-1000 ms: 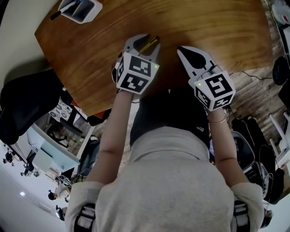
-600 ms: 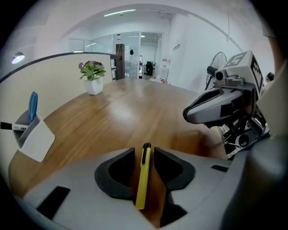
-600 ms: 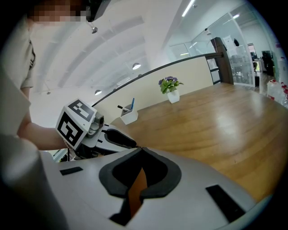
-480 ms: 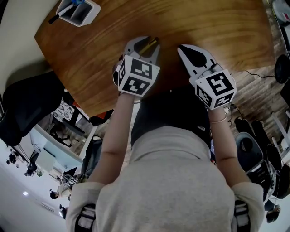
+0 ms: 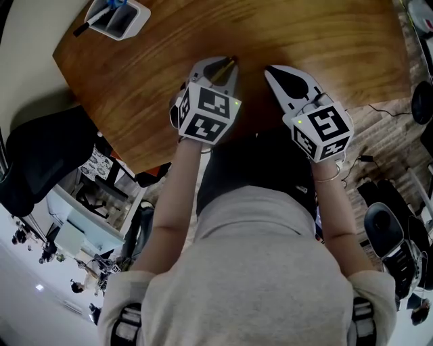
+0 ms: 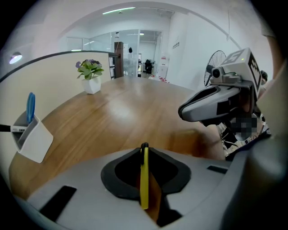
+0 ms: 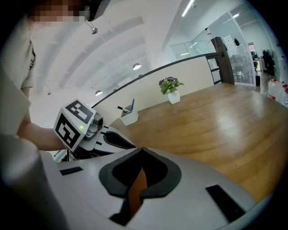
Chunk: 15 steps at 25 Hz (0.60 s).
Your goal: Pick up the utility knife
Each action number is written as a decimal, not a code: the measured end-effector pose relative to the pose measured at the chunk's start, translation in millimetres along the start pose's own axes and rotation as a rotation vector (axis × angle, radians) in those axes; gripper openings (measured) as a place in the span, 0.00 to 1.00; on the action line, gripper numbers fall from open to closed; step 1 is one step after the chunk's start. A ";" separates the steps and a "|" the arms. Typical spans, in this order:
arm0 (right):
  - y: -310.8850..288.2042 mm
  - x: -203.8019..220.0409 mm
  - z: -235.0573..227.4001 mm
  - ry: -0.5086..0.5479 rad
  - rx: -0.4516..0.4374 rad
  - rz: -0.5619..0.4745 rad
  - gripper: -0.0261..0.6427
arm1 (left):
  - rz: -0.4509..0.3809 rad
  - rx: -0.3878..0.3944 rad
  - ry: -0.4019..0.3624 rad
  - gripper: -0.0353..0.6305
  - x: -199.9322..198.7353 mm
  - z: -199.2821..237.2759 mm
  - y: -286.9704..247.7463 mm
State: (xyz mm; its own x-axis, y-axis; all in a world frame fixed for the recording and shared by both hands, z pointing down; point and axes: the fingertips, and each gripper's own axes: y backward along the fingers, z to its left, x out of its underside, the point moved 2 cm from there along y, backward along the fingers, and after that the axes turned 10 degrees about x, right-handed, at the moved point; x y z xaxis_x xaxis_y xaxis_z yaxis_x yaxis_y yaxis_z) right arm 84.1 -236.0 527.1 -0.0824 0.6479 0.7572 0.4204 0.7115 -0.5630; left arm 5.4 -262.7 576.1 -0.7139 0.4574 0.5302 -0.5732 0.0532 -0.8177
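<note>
Scanning from the left edge: white pen holder (image 5: 116,16) near the far corner of the wooden table (image 5: 325,40), well apart from the work and no part of it. Next over, left gripper (image 5: 218,63), angled steeply down at the table, jaws just drawn in to a narrow gap and pressed against both flat sides of the utility knife (image 6: 143,179). Seen along the jaws as a thin yellow strip standing on edge, dark tip poking out past the fingertips. From the head view only a sliver of yellow between the jaws, low over the near part of the table; touching the wood or just clear of it, cannot tell. Further right, right gripper (image 5: 276,74), near the left one but apart from it, hovering over the table, jaws fully together with nothing between them, only wood grain visible through the gap behind the tips. Judged progress: approach done, grip apparently made; lift off the table not yet evident and probably the one step left. Worth watching: narrow edge-on hold, so possible pivoting of the knife on the way up.
</note>
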 end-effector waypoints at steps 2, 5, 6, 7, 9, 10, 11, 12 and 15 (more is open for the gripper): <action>-0.5 -0.6 1.5 0.001 -0.005 -0.001 0.06 | 0.008 -0.001 -0.003 0.15 0.1 1.3 0.1; -0.5 -4.2 2.8 0.005 -0.009 -0.007 0.06 | 0.009 0.002 -0.006 0.15 -0.9 1.0 0.5; -0.1 -5.5 2.8 0.006 -0.009 -0.010 0.06 | 0.007 0.002 -0.008 0.15 -1.5 0.2 1.0; 0.7 -6.5 2.5 0.006 -0.009 -0.013 0.06 | 0.004 0.002 -0.011 0.15 -2.4 -0.9 1.7; 3.2 -7.6 2.1 0.008 -0.009 -0.017 0.06 | -0.006 0.001 -0.014 0.15 -5.4 -2.9 3.5; 4.4 -7.9 2.5 0.012 -0.010 -0.018 0.06 | -0.014 0.000 -0.012 0.15 -7.1 -3.5 4.9; 5.2 -8.4 3.7 0.018 -0.012 -0.019 0.06 | -0.024 -0.002 -0.008 0.15 -8.6 -3.6 6.9; 5.9 -9.4 5.7 0.024 -0.014 -0.022 0.06 | -0.035 -0.005 -0.004 0.15 -9.9 -3.4 9.5; 9.8 -14.9 12.8 0.038 -0.016 -0.037 0.06 | -0.070 -0.006 0.004 0.15 -12.6 -4.6 19.1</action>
State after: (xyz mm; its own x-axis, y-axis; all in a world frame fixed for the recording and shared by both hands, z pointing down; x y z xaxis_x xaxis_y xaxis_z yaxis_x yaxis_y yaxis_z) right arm 77.9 -235.2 506.0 -0.0644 0.6102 0.7896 0.4323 0.7302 -0.5290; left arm 5.3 -263.3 552.8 -0.6707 0.4556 0.5852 -0.6191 0.0905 -0.7801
